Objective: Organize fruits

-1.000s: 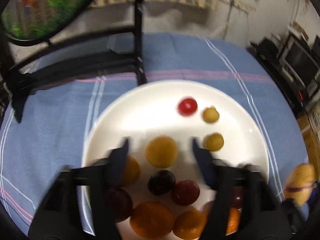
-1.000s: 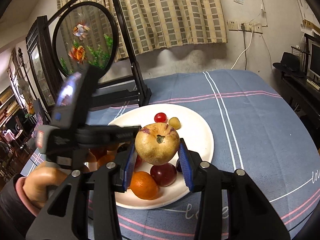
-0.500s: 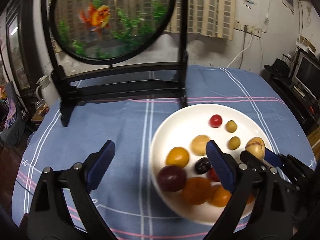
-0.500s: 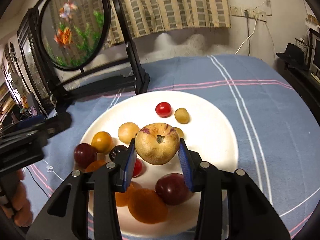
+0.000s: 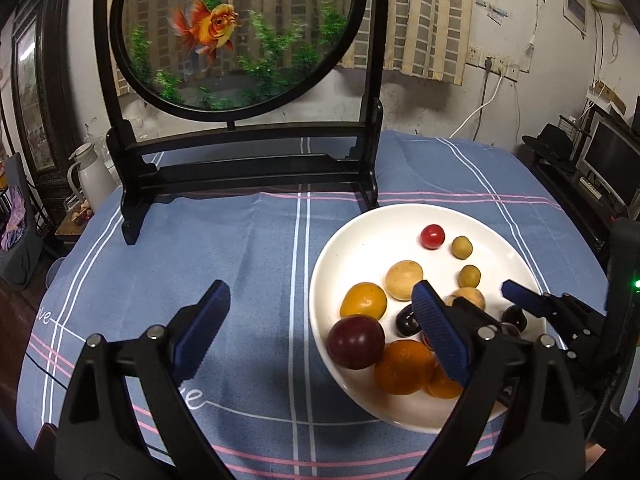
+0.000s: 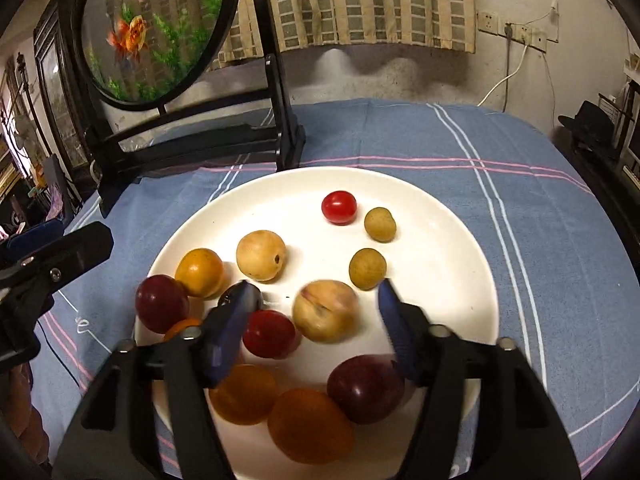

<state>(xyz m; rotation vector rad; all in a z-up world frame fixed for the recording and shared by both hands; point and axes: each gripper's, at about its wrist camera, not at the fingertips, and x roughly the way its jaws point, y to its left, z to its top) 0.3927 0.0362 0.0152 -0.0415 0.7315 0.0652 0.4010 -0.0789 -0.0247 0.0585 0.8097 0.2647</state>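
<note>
A white plate [image 6: 440,248] on the blue striped tablecloth [image 6: 540,184] holds several fruits: a red cherry tomato [image 6: 339,207], two small olive-green ones, yellow ones, dark plums and oranges. My right gripper [image 6: 316,292] hangs low over the plate, and its jaws are opening. A pale yellow-pink fruit [image 6: 325,311], blurred, lies on the plate between them, clear of both pads. In the left wrist view my left gripper [image 5: 320,292] stands wide open and holds nothing. It straddles the plate's [image 5: 360,236] left rim, left of the pale fruit [image 5: 468,296].
At the back of the table stands a round goldfish screen [image 5: 240,40] on a black stand [image 5: 248,168]. A white jug [image 5: 94,176] sits off the table's left side. A monitor and shelves [image 5: 604,164] are at the right. Bare cloth lies left of the plate.
The right jaws have parted and the pale fruit has dropped from them onto the plate. The left gripper has drawn back from over the plate to the left and opened wider.
</note>
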